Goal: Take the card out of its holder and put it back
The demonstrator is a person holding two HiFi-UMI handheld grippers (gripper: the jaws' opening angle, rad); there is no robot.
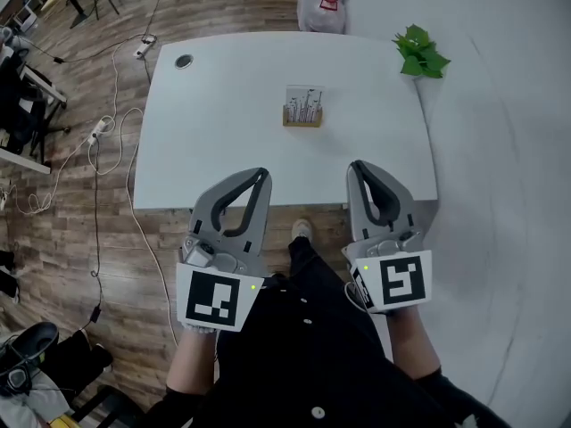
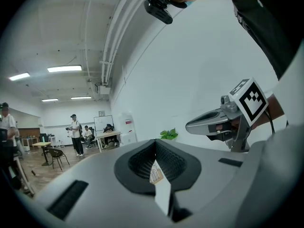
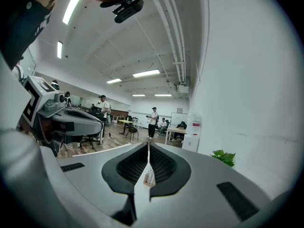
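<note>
– At centre frame in the head view, where is the work item?

– The white printed card [image 1: 303, 99] stands upright in the slot of its low wooden holder [image 1: 302, 119]. The holder sits on the far half of the white rectangular tabletop [image 1: 214, 141]. Judgement: seated upright, the card leaves its top edge exposed for a pinch from above. Removal has not begun.

– State of the tools at lower frame?

– The grey left gripper [image 1: 262, 176] and the grey right gripper [image 1: 356, 166] hang over the table's near edge. They are well apart from the holder, one to each side of its line. Each gripper view shows the jaws closed tip to tip with nothing between them. Judgement: this is a neutral ready posture, and one gripper must open before it approaches.

– Clearance?

– Bare tabletop surrounds the holder on all sides. The green leafy plant [image 1: 421, 52] occupies the upper right corner and the round grey cable grommet [image 1: 184, 61] the upper left, both well apart from the holder. Judgement: the small holder may tip or slide as the card is drawn, so the second gripper could brace it. The approach from the near edge is unobstructed.
</note>
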